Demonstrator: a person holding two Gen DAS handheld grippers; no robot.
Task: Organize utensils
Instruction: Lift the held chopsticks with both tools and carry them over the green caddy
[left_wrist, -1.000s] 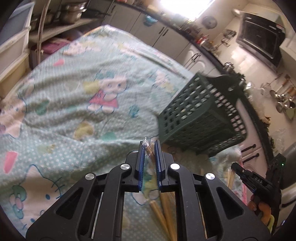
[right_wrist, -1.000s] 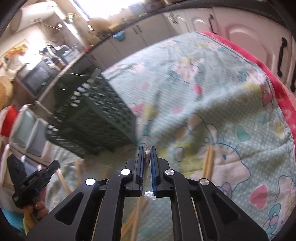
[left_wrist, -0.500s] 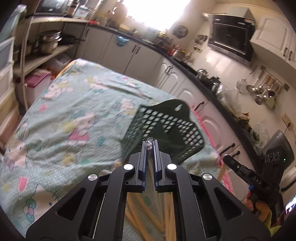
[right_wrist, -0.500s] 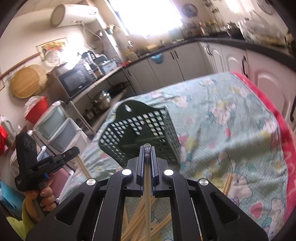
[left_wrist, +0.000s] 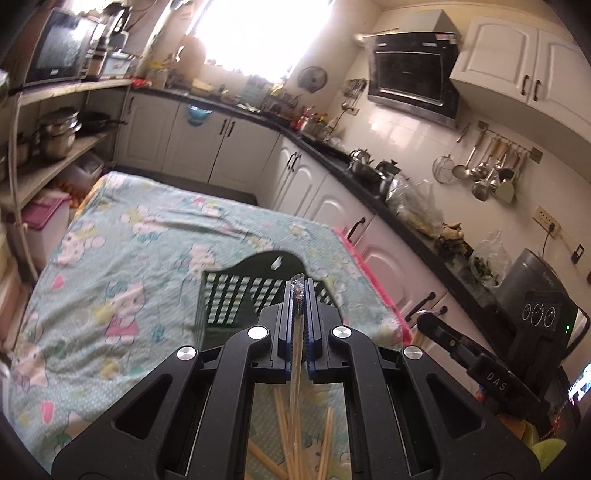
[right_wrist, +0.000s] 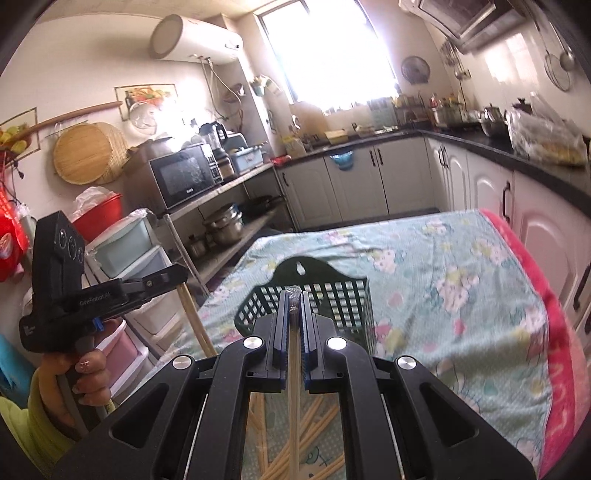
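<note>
A dark green slotted plastic basket (left_wrist: 240, 295) stands upright on the table, also in the right wrist view (right_wrist: 332, 295). My left gripper (left_wrist: 299, 291) is shut on a plastic-wrapped pair of chopsticks (left_wrist: 297, 369) and holds it raised, just in front of the basket. My right gripper (right_wrist: 294, 299) is shut on another wrapped pair of chopsticks (right_wrist: 293, 387), also raised before the basket. Several loose wooden chopsticks (left_wrist: 325, 443) lie on the cloth below both grippers (right_wrist: 314, 424). Each gripper shows in the other's view, right (left_wrist: 480, 369) and left (right_wrist: 92, 291).
The table carries a mint cartoon-print cloth (left_wrist: 129, 258) with a pink edge (right_wrist: 554, 332) on its right. White kitchen cabinets (left_wrist: 325, 192) line the far side and right. Shelves with pots (left_wrist: 59, 136) and storage drawers (right_wrist: 129, 251) stand to the left.
Both grippers have lifted their chopsticks off the cloth and tilted up, so the view swung from the tabletop to the kitchen. The basket now sits lower, right behind the fingertips.
</note>
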